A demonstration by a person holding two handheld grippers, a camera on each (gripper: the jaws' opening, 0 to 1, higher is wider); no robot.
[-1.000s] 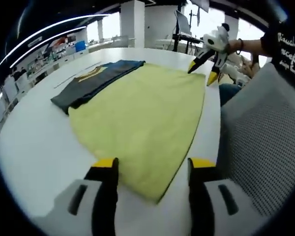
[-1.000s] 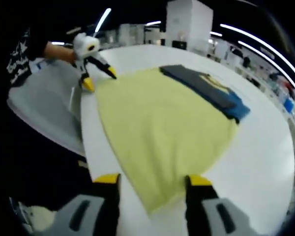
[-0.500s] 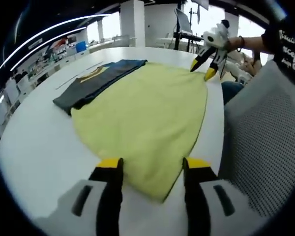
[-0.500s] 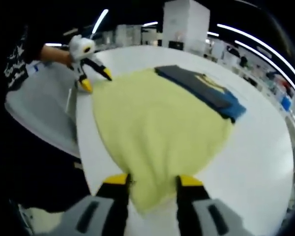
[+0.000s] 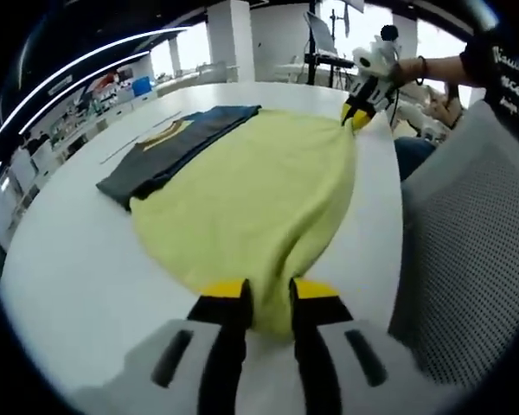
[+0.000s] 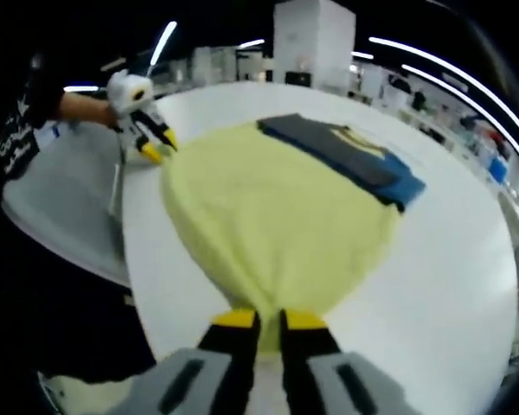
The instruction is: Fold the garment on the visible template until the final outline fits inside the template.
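Yellow garment (image 5: 251, 194) lies spread on the white surface (image 5: 65, 259), one edge lapping onto a dark grey/blue folded garment (image 5: 169, 143) w/ a yellow print, which sits on the far side from the person. Left tongs (image 5: 269, 294) are pinched onto the near corner of the yellow garment, jaws nearly together w/ cloth bunched btwn them. Right tongs (image 6: 269, 321) likewise clamped on the opposite corner, fabric puckered at the tips. In left gripper view the right tongs (image 5: 360, 111) show far off at the other corner, held by a hand (image 5: 406, 71); in right gripper view the left tongs (image 6: 153, 143) show at the far corner by the surface edge. Grey mesh chair back (image 5: 467, 251) just beside the surface edge. Office bkgd w/ ceiling light strips.
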